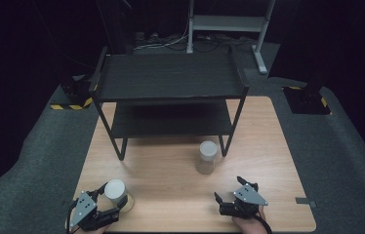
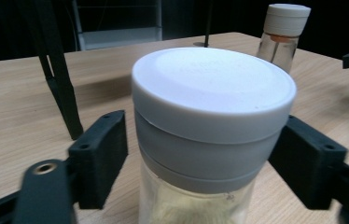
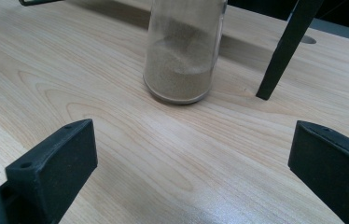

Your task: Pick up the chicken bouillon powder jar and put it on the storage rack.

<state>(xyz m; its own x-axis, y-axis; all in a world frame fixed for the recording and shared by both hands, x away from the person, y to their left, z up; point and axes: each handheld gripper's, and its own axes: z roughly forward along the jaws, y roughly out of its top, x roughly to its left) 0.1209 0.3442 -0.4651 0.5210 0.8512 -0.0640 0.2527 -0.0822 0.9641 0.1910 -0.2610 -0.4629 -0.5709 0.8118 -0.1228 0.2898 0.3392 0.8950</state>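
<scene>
- Left gripper (image 1: 106, 202) sits at the near left corner of the table (image 1: 268, 161), its jaws around the lid of the near jar (image 1: 115, 191). In the left gripper view the pads flank the grey lid (image 2: 212, 95) and look to be touching it on both sides, so I read this as a pinch on the lid, not on the glass.
- Risk one: the hold is high. With the weight hanging below the pads, a quick lift could make the jar swing or tip.
- Risk two: the lid is smooth and round. If the pads are only just biting, the jar may slide down and drop back onto the table.
- Risk three: if that lid is loose, it might come off and leave the glass and its pale filling behind.
- Right gripper (image 1: 231, 190) rests at the near right, jaws spread wide over bare wood, pinching nothing.
- The far jar (image 3: 184, 51), part full of sandy grains, stands ahead of it, just beside a leg (image 3: 284, 51) of the black shelf (image 1: 168, 75).
- Risk four: a reach for that jar has little room on the leg side; a jaw could clip the leg or nudge the jar over.
- Risk five: lifting the near jar toward the shelf, the lid could catch the lower deck's edge.
</scene>
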